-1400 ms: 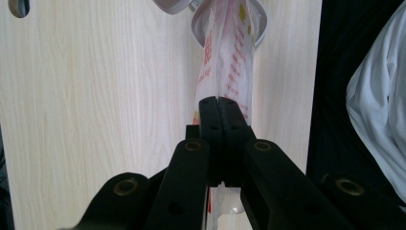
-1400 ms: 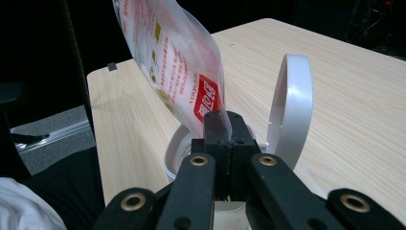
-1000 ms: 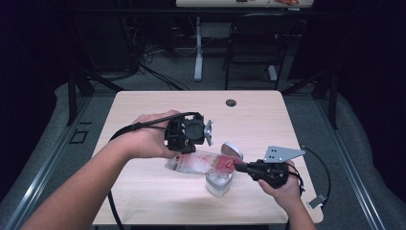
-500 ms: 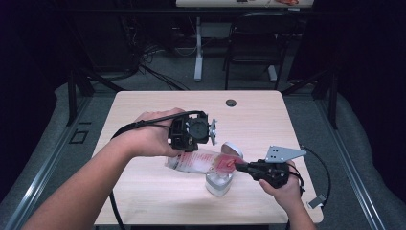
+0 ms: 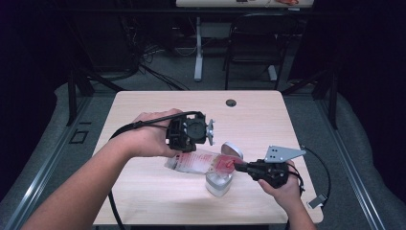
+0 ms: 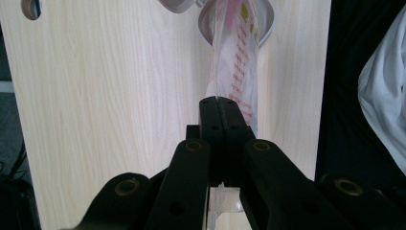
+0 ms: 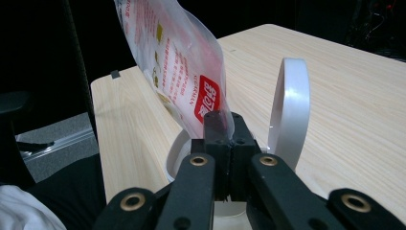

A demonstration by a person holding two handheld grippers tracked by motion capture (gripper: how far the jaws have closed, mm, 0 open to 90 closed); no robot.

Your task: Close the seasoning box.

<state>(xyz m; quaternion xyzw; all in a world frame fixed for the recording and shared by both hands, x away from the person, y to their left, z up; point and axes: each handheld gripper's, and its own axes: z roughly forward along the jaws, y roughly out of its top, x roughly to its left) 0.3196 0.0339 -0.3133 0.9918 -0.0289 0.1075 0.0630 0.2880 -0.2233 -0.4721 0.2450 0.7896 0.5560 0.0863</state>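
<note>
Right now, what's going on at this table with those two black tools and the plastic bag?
A person is holding a clear plastic bag with red print stretched between two hand-held grippers. The left gripper is shut on one end of the bag, and the right gripper is shut on the other end. The bag hangs over a small clear container on the wooden table, whose white hinged lid stands open. It looks like the bag is being lined up with the container's mouth.

Two claws are being counted: the left claw [image 5: 209, 132] and the right claw [image 5: 238, 166]. One printed plastic bag [image 5: 196, 162] is being counted, one clear container [image 5: 219, 183], one white lid [image 5: 231, 149], one table [image 5: 143, 110], and one dark cable hole [image 5: 231, 102].
</note>
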